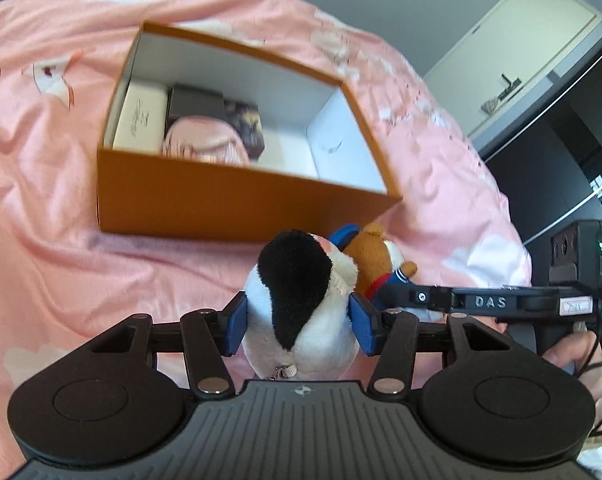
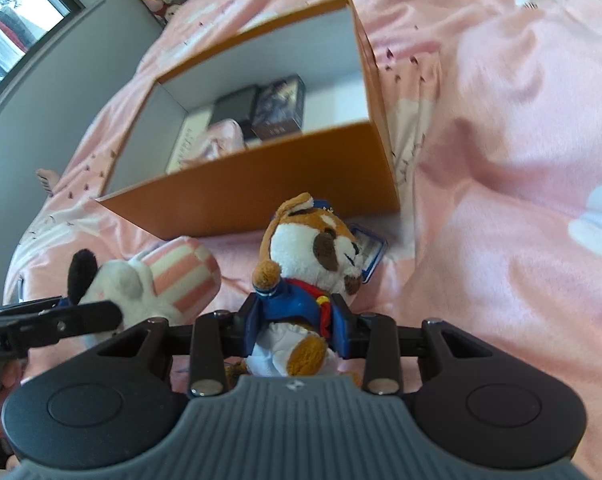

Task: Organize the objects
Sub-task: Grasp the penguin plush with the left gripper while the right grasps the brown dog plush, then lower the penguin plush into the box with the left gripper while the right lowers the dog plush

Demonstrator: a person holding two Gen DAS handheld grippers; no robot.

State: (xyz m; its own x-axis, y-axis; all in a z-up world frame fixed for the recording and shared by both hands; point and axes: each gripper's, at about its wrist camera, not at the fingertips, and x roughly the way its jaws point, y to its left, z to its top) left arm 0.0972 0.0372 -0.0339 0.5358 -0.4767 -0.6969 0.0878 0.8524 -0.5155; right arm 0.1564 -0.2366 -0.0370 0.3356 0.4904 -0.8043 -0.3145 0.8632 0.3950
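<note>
On the bed covered by a rumpled pink patterned blanket (image 1: 41,200), just before an open orange cardboard box (image 1: 221,204), both tongs grip soft toys. The left tongs (image 1: 299,322), about half spread, clasp a black-and-white plush dog (image 1: 301,300) between blue pads (image 1: 235,326). The right tongs (image 2: 297,330), narrower, squeeze a brown plush bear in a blue sailor jacket (image 2: 313,256) at its waist. Small boxes (image 2: 279,110) lie inside the box.

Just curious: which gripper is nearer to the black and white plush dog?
Left. The left gripper is clamped around the plush dog, while the right gripper sits beside it, gripping the brown plush.
</note>
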